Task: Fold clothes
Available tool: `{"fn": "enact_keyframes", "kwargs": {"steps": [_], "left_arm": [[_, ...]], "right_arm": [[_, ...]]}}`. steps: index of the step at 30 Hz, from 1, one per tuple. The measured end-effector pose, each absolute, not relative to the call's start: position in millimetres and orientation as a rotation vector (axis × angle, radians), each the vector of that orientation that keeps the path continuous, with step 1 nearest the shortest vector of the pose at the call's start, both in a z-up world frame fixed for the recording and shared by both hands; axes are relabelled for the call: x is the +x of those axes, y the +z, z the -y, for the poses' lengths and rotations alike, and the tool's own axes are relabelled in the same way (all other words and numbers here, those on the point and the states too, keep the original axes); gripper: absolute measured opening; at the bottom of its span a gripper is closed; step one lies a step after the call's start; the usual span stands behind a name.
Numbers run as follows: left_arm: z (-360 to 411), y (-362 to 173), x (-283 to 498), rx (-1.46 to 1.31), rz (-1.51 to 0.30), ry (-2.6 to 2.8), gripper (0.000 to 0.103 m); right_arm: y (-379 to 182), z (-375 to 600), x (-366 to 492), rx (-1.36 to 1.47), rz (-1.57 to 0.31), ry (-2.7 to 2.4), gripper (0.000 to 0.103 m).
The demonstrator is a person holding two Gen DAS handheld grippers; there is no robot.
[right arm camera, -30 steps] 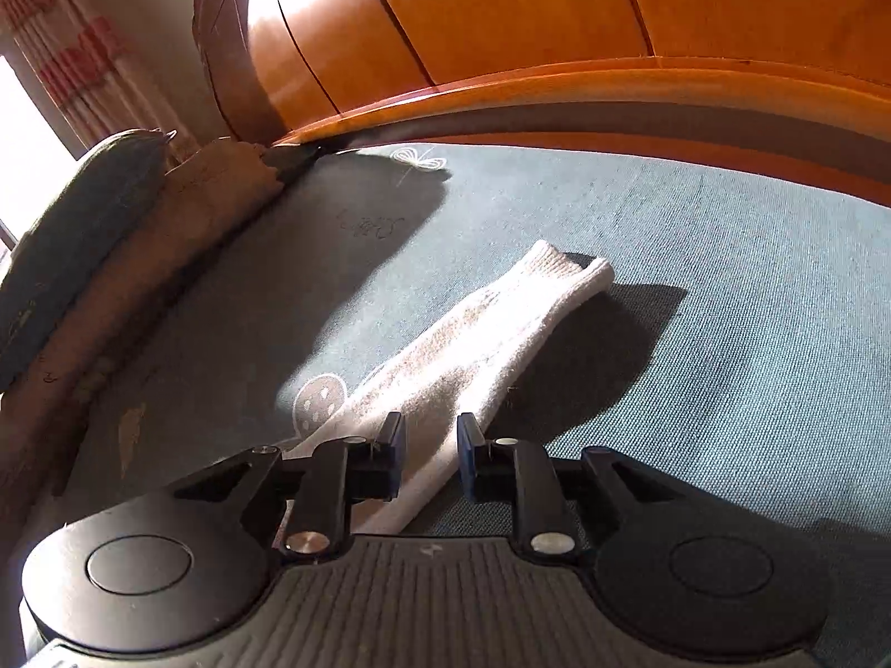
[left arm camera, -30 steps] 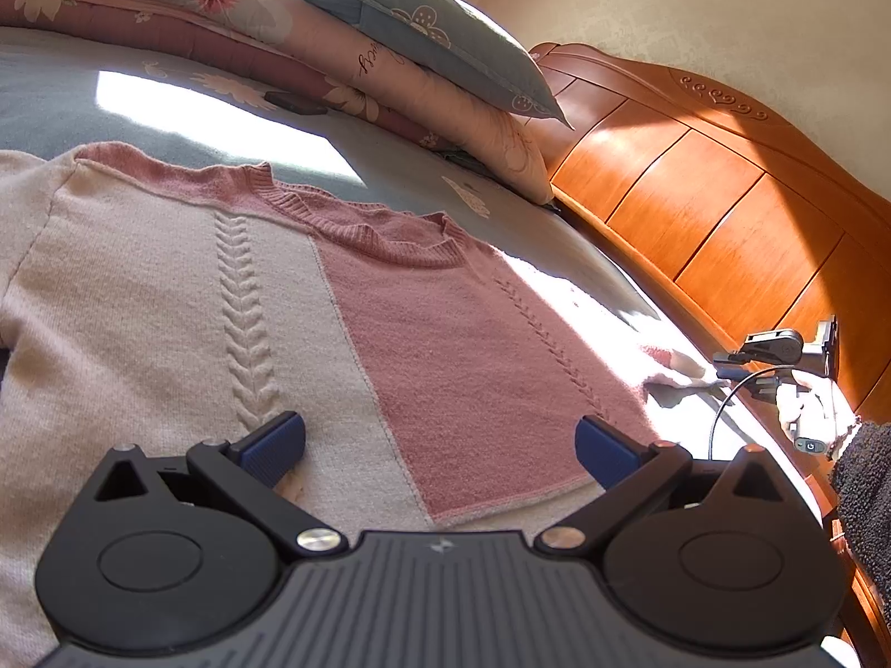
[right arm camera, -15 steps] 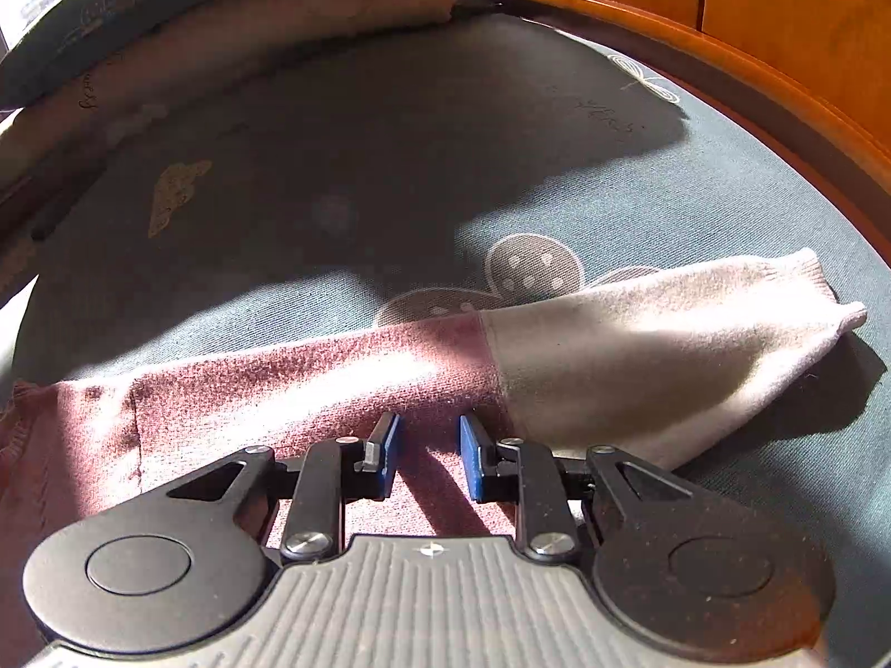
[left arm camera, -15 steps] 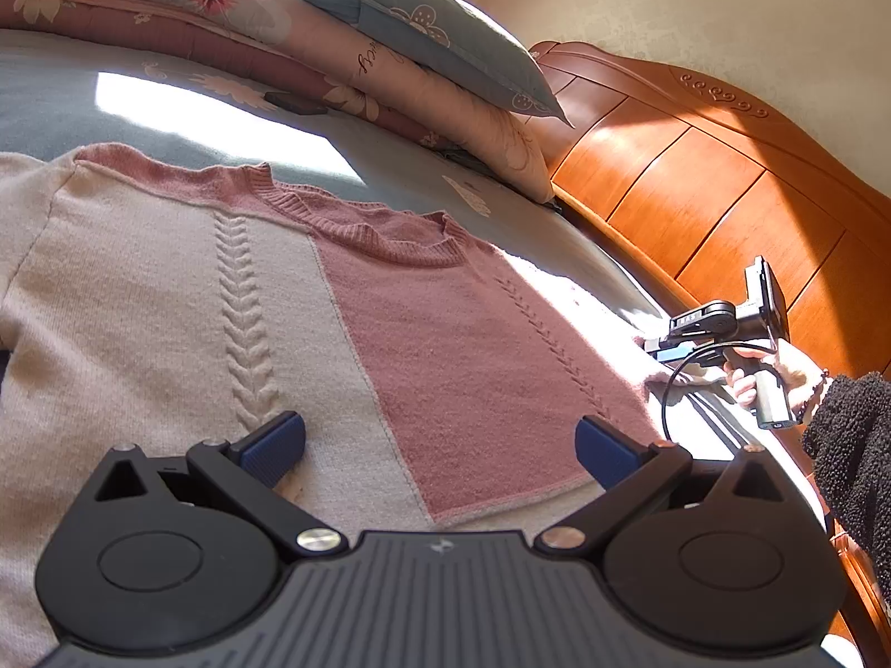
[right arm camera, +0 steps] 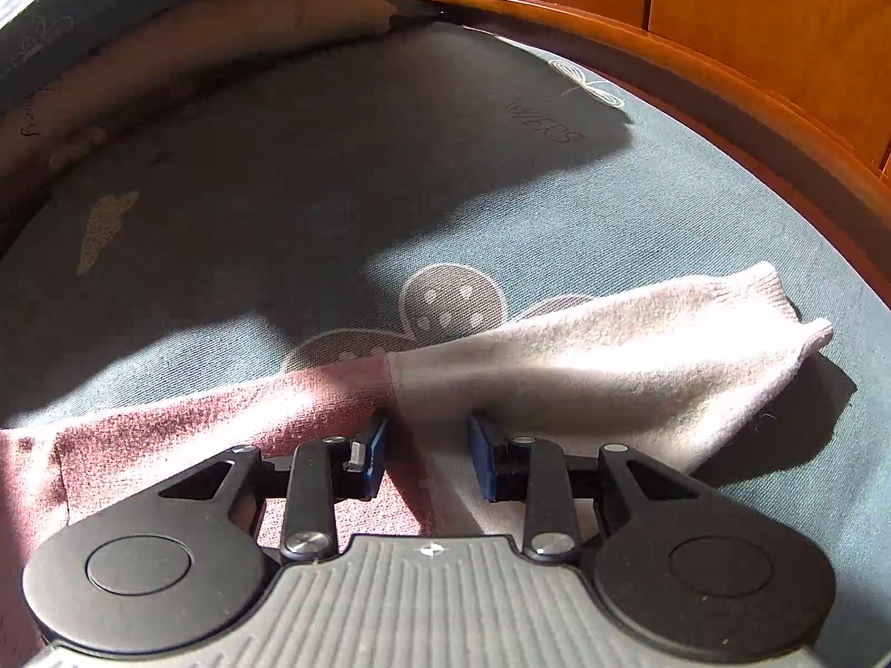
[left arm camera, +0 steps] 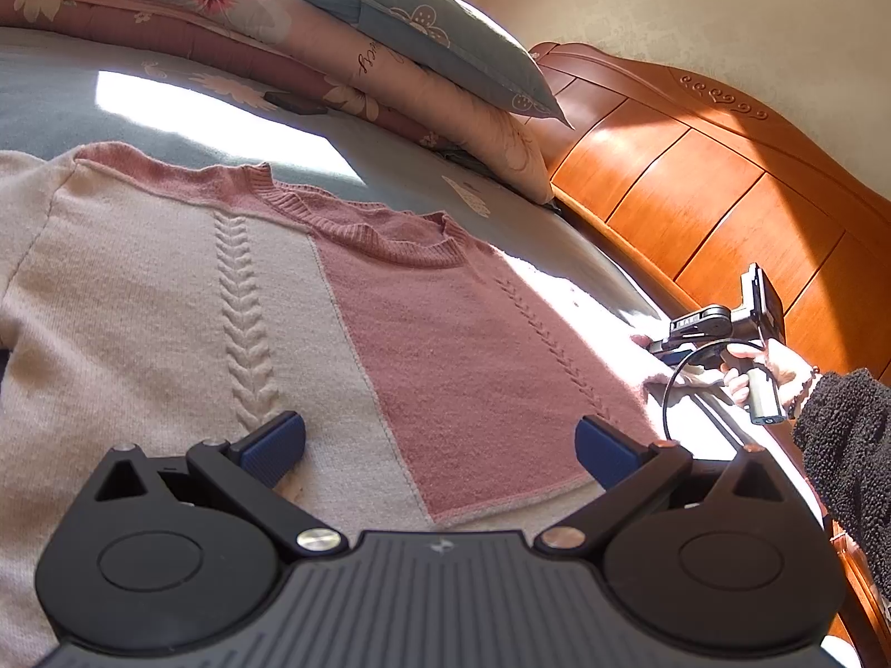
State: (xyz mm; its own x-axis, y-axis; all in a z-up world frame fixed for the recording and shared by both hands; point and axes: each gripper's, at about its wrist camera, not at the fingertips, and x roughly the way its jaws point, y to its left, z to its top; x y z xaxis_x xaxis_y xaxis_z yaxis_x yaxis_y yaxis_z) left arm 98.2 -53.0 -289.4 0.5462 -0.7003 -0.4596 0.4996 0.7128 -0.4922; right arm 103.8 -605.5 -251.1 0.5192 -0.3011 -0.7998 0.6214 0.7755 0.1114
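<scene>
A knitted sweater [left arm camera: 184, 300], cream on one half and pink on the other, lies flat and face up on the bed. My left gripper [left arm camera: 440, 440] hangs wide open just above its hem, with nothing between the fingers. The sweater's right sleeve [right arm camera: 612, 345], pink then cream toward the cuff, stretches out across the sheet. My right gripper [right arm camera: 427, 445] rests low on that sleeve at the colour change. Its blue pads [right arm camera: 372, 456] stand a narrow gap apart with sleeve fabric between them. In the left wrist view a hand [left arm camera: 779, 367] holds that gripper at the bed's right side.
A blue-grey printed sheet [right arm camera: 334, 178] covers the bed. Stacked pillows [left arm camera: 423, 39] and a floral quilt [left arm camera: 139, 5] lie along the far side. An orange wooden headboard [left arm camera: 724, 183] runs close behind the sleeve's cuff. A dark fleece sleeve [left arm camera: 846, 445] shows at the right.
My right gripper swung from the cuff end to the sleeve's pink and cream join and sank closer to it. Its gap widened slightly. The left gripper has not moved.
</scene>
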Motion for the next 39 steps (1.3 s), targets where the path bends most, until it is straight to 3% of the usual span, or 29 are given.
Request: {"fn": "enact_keyframes", "kwargs": {"steps": [8,20,24,27,30,39], "left_arm": [[53,-289,98,-0.317,-0.685,-0.725,0.102],[53,-289,98,-0.316,-0.685,-0.724,0.102],[54,-289,98,-0.311,-0.684,-0.722,0.102],[55,-288,97,-0.301,-0.684,-0.719,0.102],[58,-287,96,-0.281,-0.685,-0.711,0.102],[71,-271,82,-0.177,-0.694,-0.704,0.102]], "right_arm": [[-241,599,83,0.258,-1.021,-0.548,0.035],[-235,498,90,0.339,-0.938,-0.053,0.043],[-244,484,97,0.142,-0.964,-0.166,0.043],[-234,499,95,0.208,-0.928,-0.332,0.043],[-217,480,83,0.301,-0.862,-0.18,0.043],[-225,425,84,0.324,-0.951,-0.039,0.047]]}}
